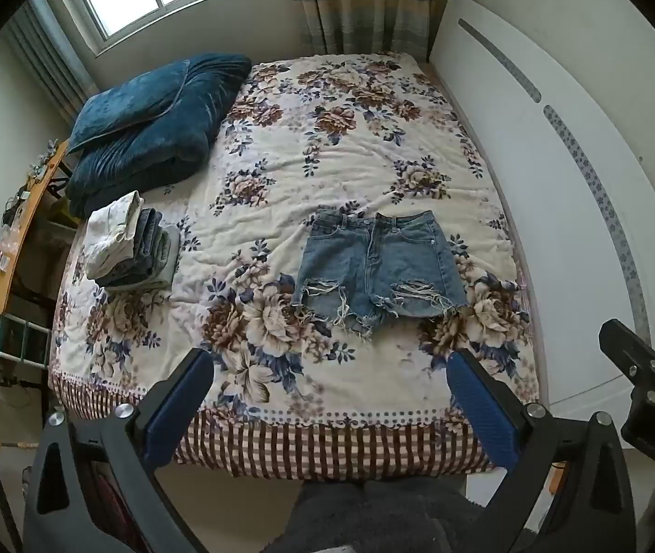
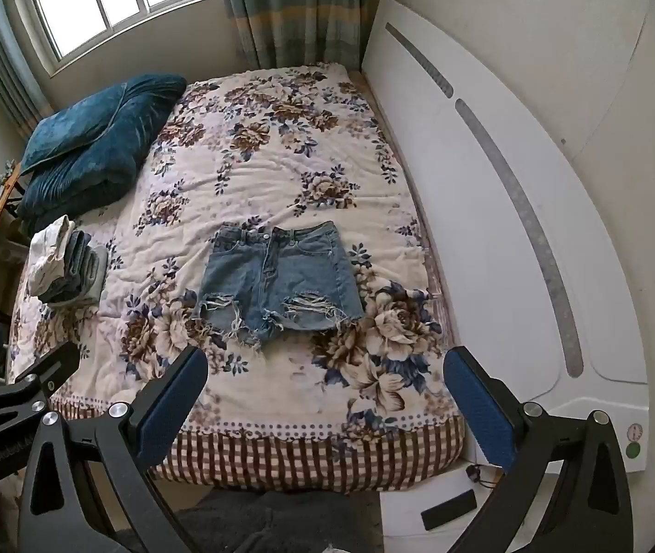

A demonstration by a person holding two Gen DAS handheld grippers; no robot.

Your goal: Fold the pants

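Observation:
A pair of ripped blue denim shorts (image 1: 380,265) lies flat and spread out on the floral bedspread (image 1: 281,175), waistband away from me, frayed hems toward me. It also shows in the right wrist view (image 2: 276,281). My left gripper (image 1: 329,368) is open and empty, held above the near edge of the bed, short of the shorts. My right gripper (image 2: 325,366) is open and empty too, above the bed's near edge, in front of the shorts. The right gripper's body shows at the right edge of the left wrist view (image 1: 650,368).
A stack of folded pants (image 1: 131,244) sits on the bed's left side, also in the right wrist view (image 2: 67,267). A blue quilt and pillow (image 1: 152,120) lie at the far left. A white headboard (image 1: 557,184) runs along the right. A wooden desk (image 1: 18,230) stands left of the bed.

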